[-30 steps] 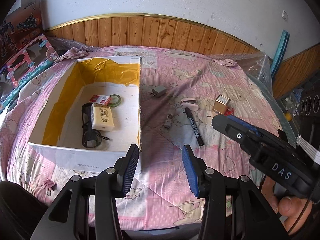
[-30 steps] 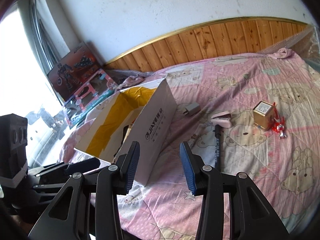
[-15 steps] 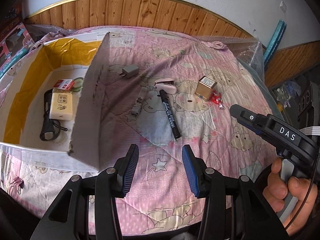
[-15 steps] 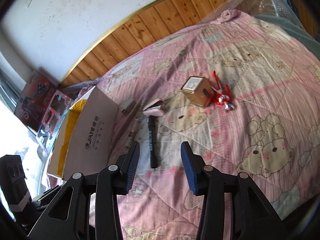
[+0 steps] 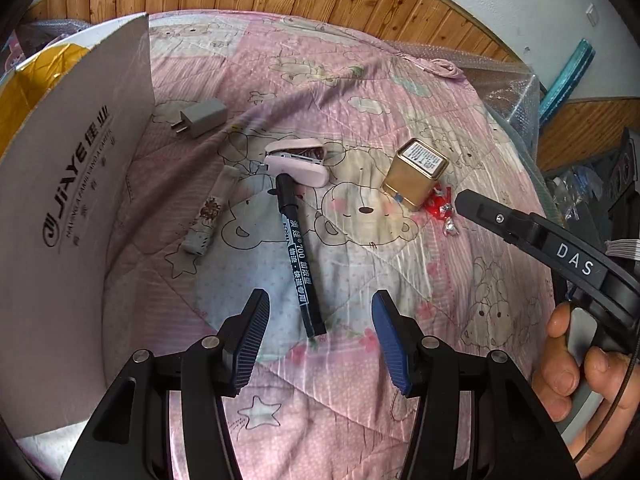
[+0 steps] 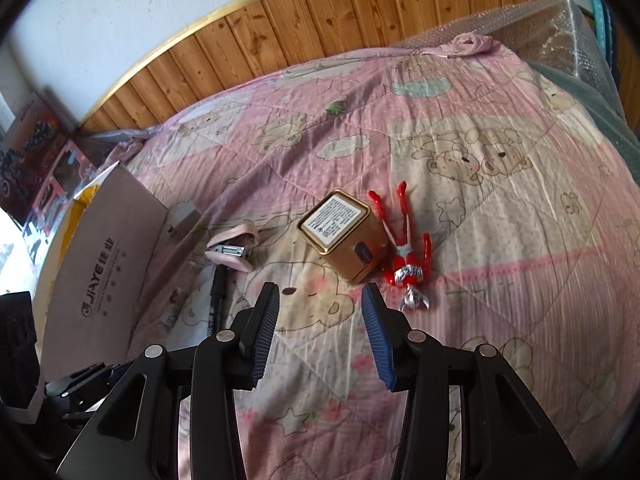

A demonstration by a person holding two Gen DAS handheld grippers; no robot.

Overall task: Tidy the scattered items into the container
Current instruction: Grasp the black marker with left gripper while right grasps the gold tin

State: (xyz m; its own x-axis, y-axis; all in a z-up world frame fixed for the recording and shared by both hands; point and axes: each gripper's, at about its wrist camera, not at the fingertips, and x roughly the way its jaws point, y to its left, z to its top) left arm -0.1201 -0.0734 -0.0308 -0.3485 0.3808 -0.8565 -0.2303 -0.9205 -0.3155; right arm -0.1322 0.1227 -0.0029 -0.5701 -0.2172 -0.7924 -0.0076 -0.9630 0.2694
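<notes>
Container: the cardboard box [image 5: 72,216] fills the left edge of the left wrist view, its printed wall towards us, yellow lining showing at the upper left.
Charger: a grey plug adapter [image 5: 202,118] lies on the pink bear quilt [image 5: 320,80] just beside the box wall, upper left of centre.
Small tube: a slim patterned item [image 5: 208,212], too small to name, sits left of the marker.
Marker: the black marker pen [image 5: 298,256] runs down the middle of the frame, its top end touching the pink stapler [image 5: 296,162].
Left claw: the left claw [image 5: 318,320] is spread wide and empty, low over the quilt, with the marker's lower end right between its tips!
Tin: the gold tin [image 6: 340,236] stands centre frame in the right wrist view, with the red toy figure [image 6: 404,256] lying against its right side.
Right claw: the right claw [image 6: 320,316] gapes wide, nothing in it, hovering just short of the tin.
Step in hand: looks like the reach-in for two pickups, marker on the left, tin on the right.
Next move: lower each claw to straddle its target, squeeze, then carry left to the box. The marker is thin, so it wants a low, square pinch.
</notes>
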